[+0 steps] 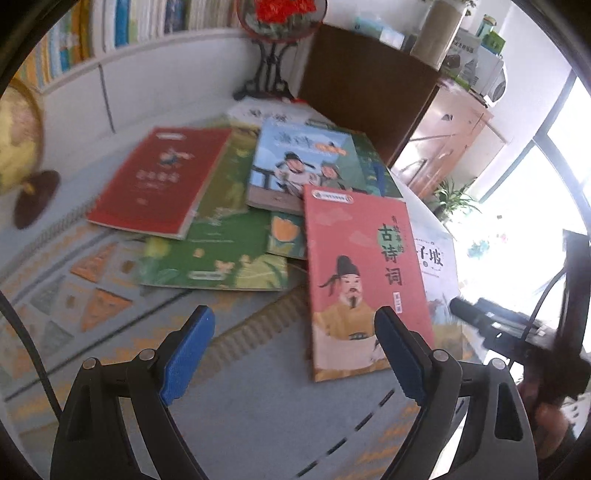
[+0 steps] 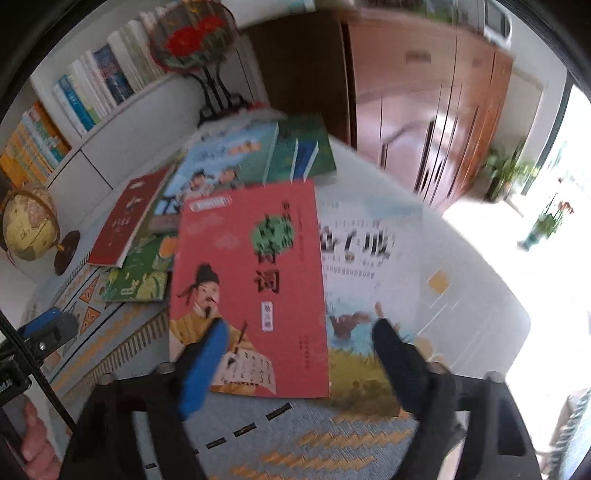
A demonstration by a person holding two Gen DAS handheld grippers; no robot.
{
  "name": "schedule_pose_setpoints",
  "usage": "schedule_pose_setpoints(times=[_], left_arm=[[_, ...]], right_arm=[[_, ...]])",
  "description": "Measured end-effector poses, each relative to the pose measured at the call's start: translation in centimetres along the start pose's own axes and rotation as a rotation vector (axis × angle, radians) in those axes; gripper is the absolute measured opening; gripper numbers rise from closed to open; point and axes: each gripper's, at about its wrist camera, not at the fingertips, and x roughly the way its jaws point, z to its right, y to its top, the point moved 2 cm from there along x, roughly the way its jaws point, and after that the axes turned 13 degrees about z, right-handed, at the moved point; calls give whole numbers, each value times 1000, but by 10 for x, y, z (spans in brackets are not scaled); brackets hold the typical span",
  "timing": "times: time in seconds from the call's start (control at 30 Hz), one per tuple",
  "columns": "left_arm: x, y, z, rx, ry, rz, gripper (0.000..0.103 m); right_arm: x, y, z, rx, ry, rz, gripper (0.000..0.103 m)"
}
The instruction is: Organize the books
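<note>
Several books lie scattered on a patterned cloth. A salmon poetry book [image 1: 362, 273] [image 2: 251, 280] with a robed figure on its cover lies nearest, overlapping a white book [image 1: 437, 258] [image 2: 369, 266] to its right. Behind them are a blue book [image 1: 299, 162], a red book [image 1: 162, 181] and a green book [image 1: 218, 251]. My left gripper [image 1: 295, 332] is open above the cloth, its right finger over the salmon book's lower edge. My right gripper [image 2: 299, 343] is open over the near ends of the salmon and white books, with nothing pressed between its pads.
A globe [image 1: 18, 147] [image 2: 29, 221] stands at the left. A shelf of upright books [image 1: 110, 29] lines the back wall, beside a red-flower ornament on a black stand [image 1: 273, 55]. A brown wooden cabinet [image 2: 424, 110] stands behind the table's right edge. A hand [image 2: 33, 439] shows at the lower left.
</note>
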Motion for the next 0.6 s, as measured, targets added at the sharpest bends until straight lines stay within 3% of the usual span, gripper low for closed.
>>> schedule_pose_setpoints(times=[0.13,0.33,0.47,0.6], left_arm=[[34,-11,9,-17,-49,-50,87],[65,-26,18,-50,-76,-124,86],[79,-36,19,-78,-78,-173,77],[91,-46,18,-116,-80,-205,58]], right_arm=[[30,-13,17,41,44,-84,66],[50,-16,14,-11,83,-122,49],[62,-12,17,-36,86,-138,39],[69,-11,19,-68,88,-133,38]])
